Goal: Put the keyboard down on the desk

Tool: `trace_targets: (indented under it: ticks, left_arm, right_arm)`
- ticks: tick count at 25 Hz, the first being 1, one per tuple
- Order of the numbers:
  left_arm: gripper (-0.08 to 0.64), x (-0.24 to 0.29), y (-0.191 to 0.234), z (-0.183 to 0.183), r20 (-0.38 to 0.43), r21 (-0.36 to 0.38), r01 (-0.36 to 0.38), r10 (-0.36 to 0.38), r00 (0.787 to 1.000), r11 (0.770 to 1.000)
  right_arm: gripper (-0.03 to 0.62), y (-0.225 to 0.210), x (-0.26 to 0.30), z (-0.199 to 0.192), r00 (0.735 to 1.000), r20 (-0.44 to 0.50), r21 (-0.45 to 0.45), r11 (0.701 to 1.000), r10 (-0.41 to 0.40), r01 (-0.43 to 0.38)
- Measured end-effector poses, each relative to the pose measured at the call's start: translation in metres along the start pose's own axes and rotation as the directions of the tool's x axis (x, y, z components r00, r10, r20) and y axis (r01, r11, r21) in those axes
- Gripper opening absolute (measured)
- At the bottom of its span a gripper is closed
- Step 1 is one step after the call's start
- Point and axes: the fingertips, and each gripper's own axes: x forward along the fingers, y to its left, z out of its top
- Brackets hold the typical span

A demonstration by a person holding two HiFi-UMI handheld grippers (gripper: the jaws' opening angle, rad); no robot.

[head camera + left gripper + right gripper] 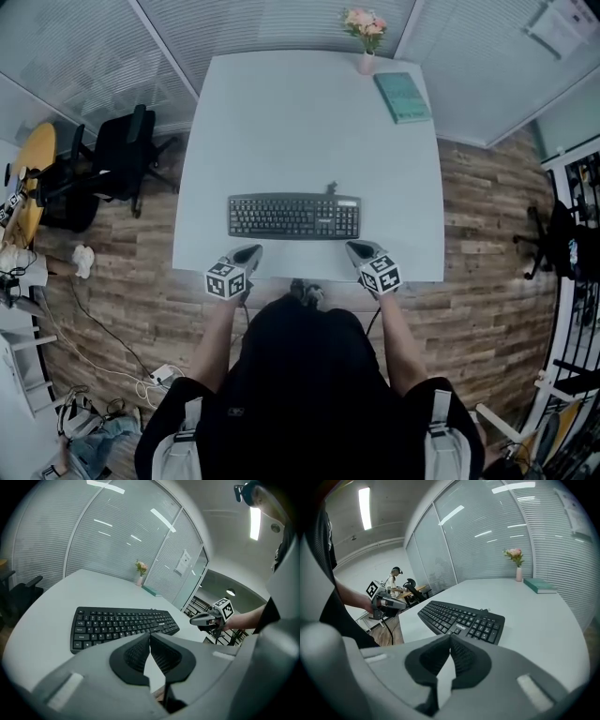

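Note:
A black keyboard (293,217) lies flat on the white desk (281,122), near its front edge. It also shows in the left gripper view as the keyboard (122,624) and in the right gripper view as the keyboard (461,619). My left gripper (246,255) hovers just in front of the keyboard's left end, jaws shut and empty. My right gripper (356,249) sits in front of the keyboard's right end, also shut on nothing. Neither gripper touches the keyboard. The pads (140,651) meet tip to tip, as do the pads (461,657).
A small vase of pink flowers (366,33) and a teal book (402,97) sit at the desk's far right. Black office chairs (122,159) stand left of the desk on the wooden floor. Glass walls with blinds surround the desk.

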Motion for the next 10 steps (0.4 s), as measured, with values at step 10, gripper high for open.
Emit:
trace_targets:
  ticks: [10]
  left_arm:
    - [0.013, -0.018, -0.016, -0.020, 0.008, -0.011, -0.025, 0.025, 1.000, 1.000]
  right_arm:
    - [0.003, 0.015, -0.015, -0.017, 1.000, 0.000, -0.012, 1.000, 0.020, -0.020]
